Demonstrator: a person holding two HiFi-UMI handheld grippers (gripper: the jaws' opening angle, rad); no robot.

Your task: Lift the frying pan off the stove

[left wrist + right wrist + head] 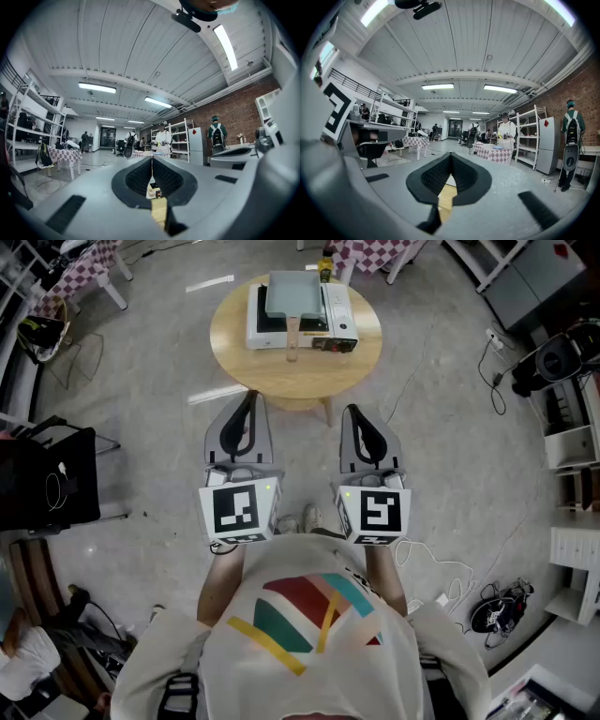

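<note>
Frying pan (292, 298) is seated on stove (337, 320), mid round wooden worktop (244, 362). Left gripper (249, 396) and right gripper (352, 412) are held shut, empty, well short of stove, over concrete floor (141, 409). Small item (325, 268) behind stove cannot be identified.
</note>
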